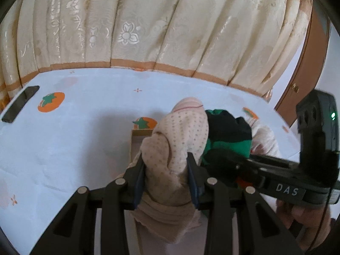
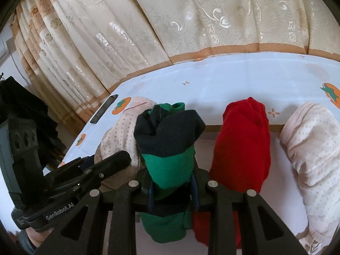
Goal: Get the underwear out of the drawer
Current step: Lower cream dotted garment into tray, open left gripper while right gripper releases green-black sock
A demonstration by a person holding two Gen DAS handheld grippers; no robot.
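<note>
Partway through, by the look of it. Left gripper (image 1: 166, 176) pinching a rolled dotted beige underwear (image 1: 180, 136); right gripper (image 2: 172, 188) pinching a rolled green-and-black underwear (image 2: 167, 148). Both rolls side by side, just over the shallow cardboard drawer (image 1: 136, 137) on the persimmon-print sheet (image 1: 85, 127); whether fully clear of it, impossible to tell. Still lying in the drawer: a red roll (image 2: 242, 146) and a pale dotted roll (image 2: 312, 148). Each held roll's long axis along its gripper's fingers, free end pointing away toward the cream curtain (image 1: 148, 21).
</note>
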